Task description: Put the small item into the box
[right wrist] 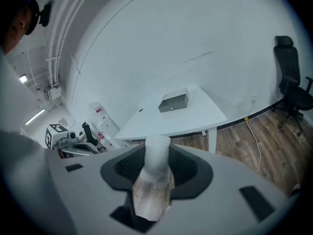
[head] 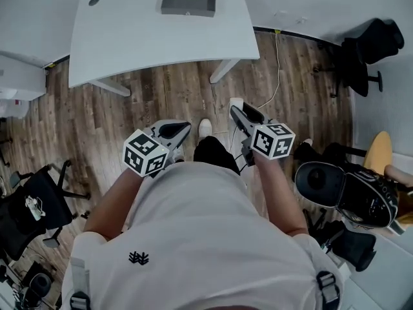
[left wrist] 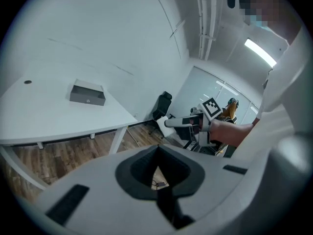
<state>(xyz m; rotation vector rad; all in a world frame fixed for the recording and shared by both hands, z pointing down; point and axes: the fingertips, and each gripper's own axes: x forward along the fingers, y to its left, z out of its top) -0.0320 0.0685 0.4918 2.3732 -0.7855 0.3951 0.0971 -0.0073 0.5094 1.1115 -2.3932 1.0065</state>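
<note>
The right gripper (right wrist: 157, 174) is clamping the small white item (right wrist: 157, 153), well apart from the grey box (right wrist: 173, 102) on the table (right wrist: 195, 119) — any loosening risks dropping it en route — while the left gripper (left wrist: 157, 169) is idling closed, empty.

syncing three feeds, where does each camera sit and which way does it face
head view: on the person's head, facing steeply down at the floor and table; shows torso, forearms, left gripper, right gripper.
left gripper view: on the left gripper, along its shut, empty jaws toward the table and box; right gripper shows at right.
right gripper view: on the right gripper, along jaws clamping the item, toward the same table; left gripper shows at left.
shared: all three see the box on the table.
</note>
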